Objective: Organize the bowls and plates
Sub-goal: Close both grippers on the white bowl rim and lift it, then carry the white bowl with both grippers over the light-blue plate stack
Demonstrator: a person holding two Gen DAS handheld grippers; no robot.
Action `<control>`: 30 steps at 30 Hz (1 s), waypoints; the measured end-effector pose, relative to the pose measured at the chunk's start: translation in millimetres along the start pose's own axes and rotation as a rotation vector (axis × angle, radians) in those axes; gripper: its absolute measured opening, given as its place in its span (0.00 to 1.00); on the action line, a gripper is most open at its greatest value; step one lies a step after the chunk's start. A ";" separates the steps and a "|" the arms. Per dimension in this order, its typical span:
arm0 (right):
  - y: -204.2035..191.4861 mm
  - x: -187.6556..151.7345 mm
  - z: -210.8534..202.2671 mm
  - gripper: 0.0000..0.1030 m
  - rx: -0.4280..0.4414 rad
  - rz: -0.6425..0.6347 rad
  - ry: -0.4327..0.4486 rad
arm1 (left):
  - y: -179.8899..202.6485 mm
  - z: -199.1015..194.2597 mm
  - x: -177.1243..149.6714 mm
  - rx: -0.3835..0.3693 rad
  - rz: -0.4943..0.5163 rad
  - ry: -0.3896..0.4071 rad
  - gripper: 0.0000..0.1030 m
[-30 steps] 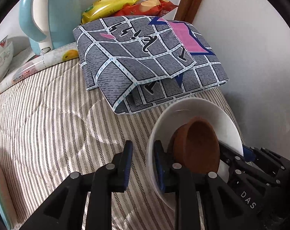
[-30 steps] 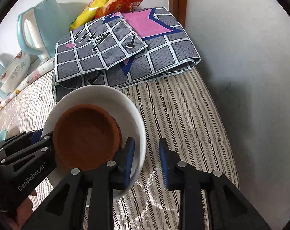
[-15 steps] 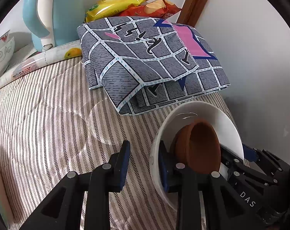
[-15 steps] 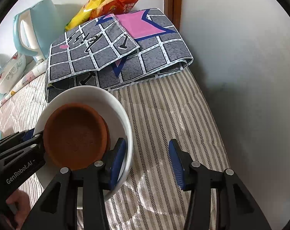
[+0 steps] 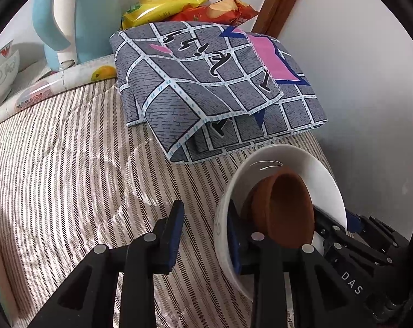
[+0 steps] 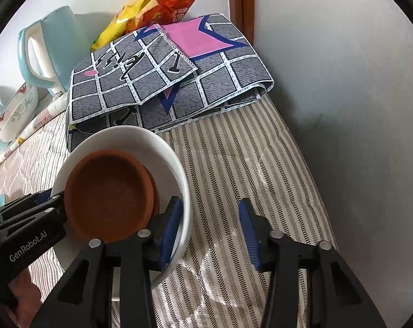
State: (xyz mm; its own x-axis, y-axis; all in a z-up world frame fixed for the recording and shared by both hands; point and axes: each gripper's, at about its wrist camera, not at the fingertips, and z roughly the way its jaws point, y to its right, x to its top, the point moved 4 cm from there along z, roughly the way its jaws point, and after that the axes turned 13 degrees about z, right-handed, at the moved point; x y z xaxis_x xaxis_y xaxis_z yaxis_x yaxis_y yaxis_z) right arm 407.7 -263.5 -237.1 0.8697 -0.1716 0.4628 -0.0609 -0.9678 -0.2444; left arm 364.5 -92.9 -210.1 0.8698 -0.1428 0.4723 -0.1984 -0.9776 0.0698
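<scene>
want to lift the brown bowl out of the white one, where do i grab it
Probably best by the brown bowl's rim on its far side, coming from above. It sits tilted inside the white bowl, and that stretch of rim stands clear of both grippers, with white floor showing beyond it for a finger.

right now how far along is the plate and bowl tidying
Done: the brown bowl sits nested in the white bowl. In hand: both grippers straddle that white bowl's rim, left gripper and right gripper, whose jaws are closing. Left: the patterned bowl by the kettle.
</scene>
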 end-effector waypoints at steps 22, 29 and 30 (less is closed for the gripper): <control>-10.7 -12.2 -20.0 0.10 0.069 0.036 0.018 | 9.9 -27.3 -7.4 -0.012 -0.008 0.052 0.09; -11.6 -18.9 -40.4 0.10 0.069 0.043 0.036 | 14.1 -50.8 -12.4 -0.007 -0.004 0.069 0.09; -12.0 -20.6 -44.5 0.10 0.068 0.042 0.039 | 14.8 -55.2 -13.5 -0.006 -0.004 0.072 0.09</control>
State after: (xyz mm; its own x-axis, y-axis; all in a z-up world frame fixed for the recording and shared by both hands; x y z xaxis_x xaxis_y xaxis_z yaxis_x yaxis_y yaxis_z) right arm 368.8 -256.6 -205.8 0.8474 -0.2205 0.4829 -0.0627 -0.9449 -0.3214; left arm 324.9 -97.0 -167.0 0.8361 -0.1267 0.5337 -0.1976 -0.9772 0.0775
